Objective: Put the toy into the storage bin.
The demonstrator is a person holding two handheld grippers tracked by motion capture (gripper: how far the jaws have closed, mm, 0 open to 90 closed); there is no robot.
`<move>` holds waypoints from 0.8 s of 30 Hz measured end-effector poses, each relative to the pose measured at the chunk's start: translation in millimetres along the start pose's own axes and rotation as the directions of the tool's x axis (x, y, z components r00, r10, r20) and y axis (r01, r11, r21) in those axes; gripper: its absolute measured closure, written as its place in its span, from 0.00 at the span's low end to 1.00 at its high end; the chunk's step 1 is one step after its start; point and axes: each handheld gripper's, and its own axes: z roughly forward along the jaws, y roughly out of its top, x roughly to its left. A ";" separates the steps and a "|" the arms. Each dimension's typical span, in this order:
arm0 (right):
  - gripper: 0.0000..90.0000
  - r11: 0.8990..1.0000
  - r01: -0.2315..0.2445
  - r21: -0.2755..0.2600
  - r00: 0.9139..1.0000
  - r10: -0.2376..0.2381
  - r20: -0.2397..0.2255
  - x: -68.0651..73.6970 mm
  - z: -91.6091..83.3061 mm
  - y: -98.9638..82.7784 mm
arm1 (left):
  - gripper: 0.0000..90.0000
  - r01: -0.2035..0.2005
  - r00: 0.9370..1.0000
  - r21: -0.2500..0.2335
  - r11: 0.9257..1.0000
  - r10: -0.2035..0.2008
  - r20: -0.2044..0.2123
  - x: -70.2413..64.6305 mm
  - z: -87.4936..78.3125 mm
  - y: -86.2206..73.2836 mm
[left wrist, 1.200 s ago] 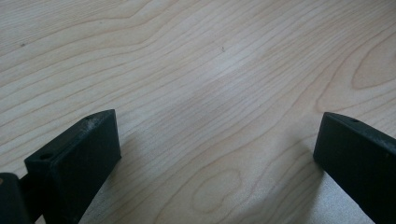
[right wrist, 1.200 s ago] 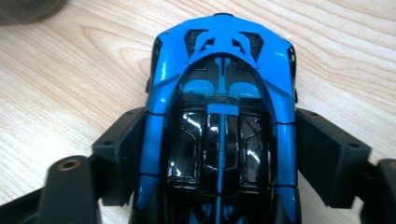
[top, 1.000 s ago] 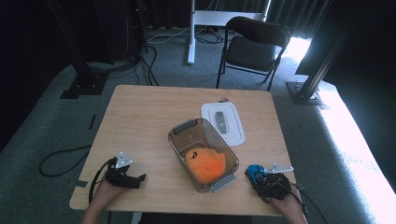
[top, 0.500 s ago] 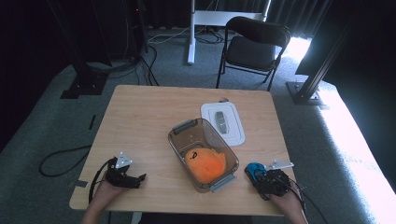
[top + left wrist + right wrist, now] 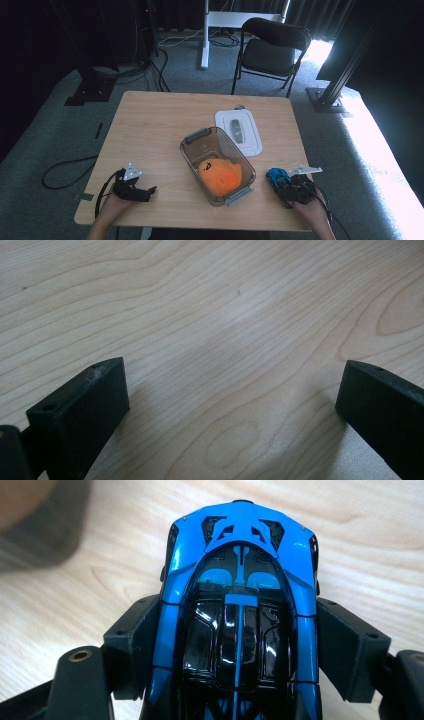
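Beside the bin [image 5: 218, 165], my right gripper [image 5: 239, 645] clamps the blue toy car [image 5: 239, 605]; left gripper [image 5: 235, 405] wide, empty. Next I judge: lift, drop inside.

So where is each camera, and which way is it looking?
High view: above the person's side, looking forward and down at the wooden table; both forearms enter from below.
Left gripper view: rides the left gripper, facing bare wood between its open black jaws.
Right gripper view: rides the right gripper, whose jaws clamp the shiny blue and black toy car.
Shared: the high view also shows that car.
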 end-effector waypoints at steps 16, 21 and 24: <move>0.28 0.998 0.021 -0.052 1.000 -0.021 -0.006 -2.2 -30.4 32.0 | 0.01 0.000 1.000 0.000 1.000 0.000 0.000 0.0 0.0 0.0; 0.28 0.997 0.037 -0.065 0.999 -0.037 0.005 -0.6 -39.7 44.5 | 0.01 0.000 1.000 0.000 1.000 0.000 0.000 0.0 0.0 0.0; 0.28 0.997 0.039 -0.069 0.999 -0.039 0.008 0.6 -45.2 52.2 | 0.01 0.000 1.000 0.000 1.000 0.000 0.000 0.0 0.0 0.0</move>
